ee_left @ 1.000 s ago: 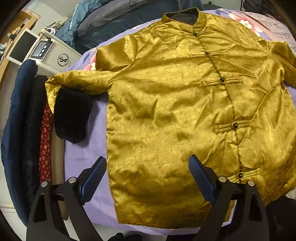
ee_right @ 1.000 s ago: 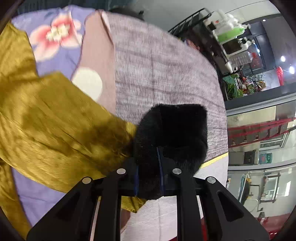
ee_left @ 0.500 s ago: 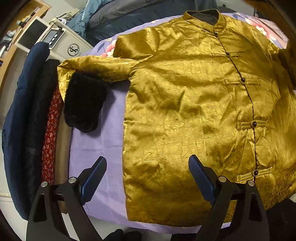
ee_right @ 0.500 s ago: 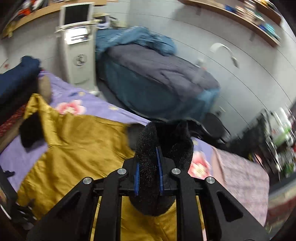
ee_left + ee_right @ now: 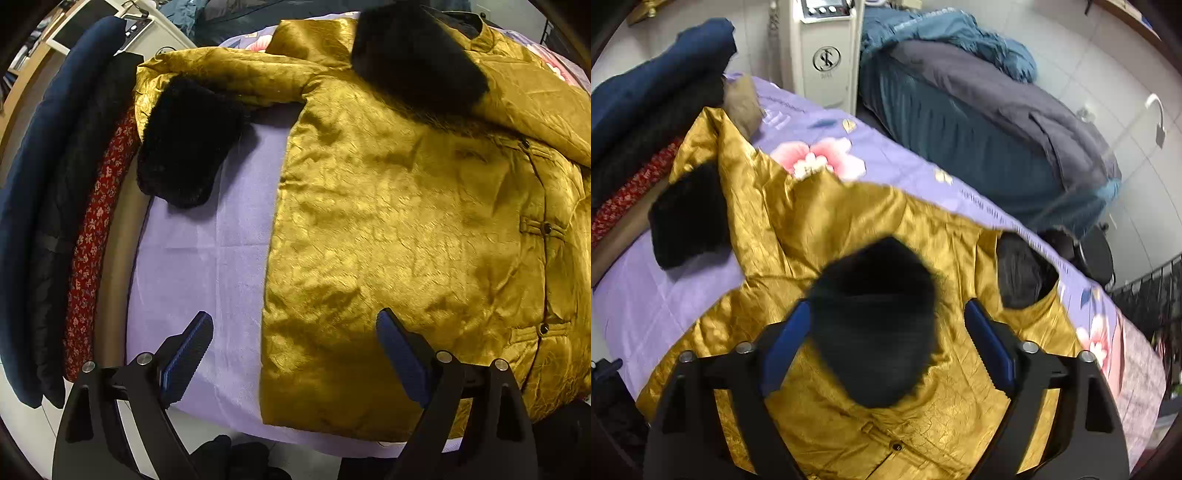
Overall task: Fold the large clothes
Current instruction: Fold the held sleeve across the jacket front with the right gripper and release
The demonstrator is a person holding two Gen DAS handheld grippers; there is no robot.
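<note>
A gold satin jacket (image 5: 406,229) is spread front-up on a lilac flowered sheet (image 5: 207,266), which covers the surface under it. One sleeve is laid out sideways from the jacket, and its black fur cuff (image 5: 184,144) rests on the sheet just beside the jacket's side seam. The other sleeve is folded across the jacket's chest, with its black fur cuff (image 5: 875,321) lying on the gold cloth near the collar (image 5: 1023,277).

Beyond the first cuff, at the sheet's edge away from the jacket, a stack of folded garments (image 5: 48,206) is seen in navy, black and red print. Behind the jacket's collar, a white machine (image 5: 823,51) is stood on the floor, and a bed with teal and grey covers (image 5: 967,110) is placed beside it against a tiled wall.

The left gripper (image 5: 295,354) is held over the jacket's hem, its jaws spread wide and nothing between them. The right gripper (image 5: 886,339) is held above the folded cuff, its jaws parted to either side of the fur without pinching it.
</note>
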